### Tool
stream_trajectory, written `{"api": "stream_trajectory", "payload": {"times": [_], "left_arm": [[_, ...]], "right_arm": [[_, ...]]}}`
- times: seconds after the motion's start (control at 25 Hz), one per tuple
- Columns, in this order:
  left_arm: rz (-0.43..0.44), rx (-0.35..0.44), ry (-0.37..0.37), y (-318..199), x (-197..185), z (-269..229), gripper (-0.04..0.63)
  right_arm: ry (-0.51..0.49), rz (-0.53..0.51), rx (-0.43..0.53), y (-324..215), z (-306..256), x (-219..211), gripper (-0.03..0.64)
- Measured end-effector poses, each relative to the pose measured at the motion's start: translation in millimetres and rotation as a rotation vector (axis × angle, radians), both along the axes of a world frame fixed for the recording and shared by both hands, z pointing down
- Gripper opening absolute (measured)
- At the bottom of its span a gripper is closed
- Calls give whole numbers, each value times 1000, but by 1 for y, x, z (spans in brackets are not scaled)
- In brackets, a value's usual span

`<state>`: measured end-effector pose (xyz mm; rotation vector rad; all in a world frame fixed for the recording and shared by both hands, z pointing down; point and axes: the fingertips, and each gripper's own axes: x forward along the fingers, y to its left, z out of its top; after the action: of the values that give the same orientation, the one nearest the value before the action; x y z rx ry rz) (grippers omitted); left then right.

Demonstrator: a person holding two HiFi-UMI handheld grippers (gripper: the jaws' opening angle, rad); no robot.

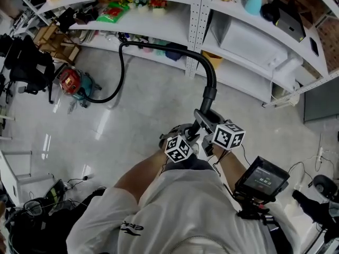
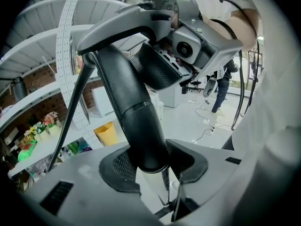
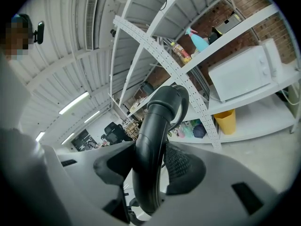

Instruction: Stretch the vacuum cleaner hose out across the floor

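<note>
As left gripper (image 2: 148,163) clamps hose (image 1: 123,67), right gripper (image 3: 150,168) likewise, fingers (image 2: 117,167) wide

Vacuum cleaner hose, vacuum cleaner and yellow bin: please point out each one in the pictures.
vacuum cleaner hose (image 1: 123,70), head view, on its curved middle stretch.
vacuum cleaner (image 1: 70,82), head view, on its red body.
yellow bin (image 3: 226,120), right gripper view, on its front wall.

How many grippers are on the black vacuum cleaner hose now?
2. The left gripper and the right gripper both clamp the black vacuum cleaner hose at its rigid end, side by side.
</note>
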<state>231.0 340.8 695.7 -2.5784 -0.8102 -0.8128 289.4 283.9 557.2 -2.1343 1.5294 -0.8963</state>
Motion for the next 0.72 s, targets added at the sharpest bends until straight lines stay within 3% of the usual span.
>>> {"api": "stream_trajectory", "payload": {"times": [0.44, 0.72], "left_arm": [[-11, -7, 0, 39, -5, 17, 161], [-63, 2, -8, 108, -1, 9, 161]], "right_arm": [[3, -18, -14, 37, 17, -7, 186], [-1, -74, -21, 104, 9, -5, 186]]}}
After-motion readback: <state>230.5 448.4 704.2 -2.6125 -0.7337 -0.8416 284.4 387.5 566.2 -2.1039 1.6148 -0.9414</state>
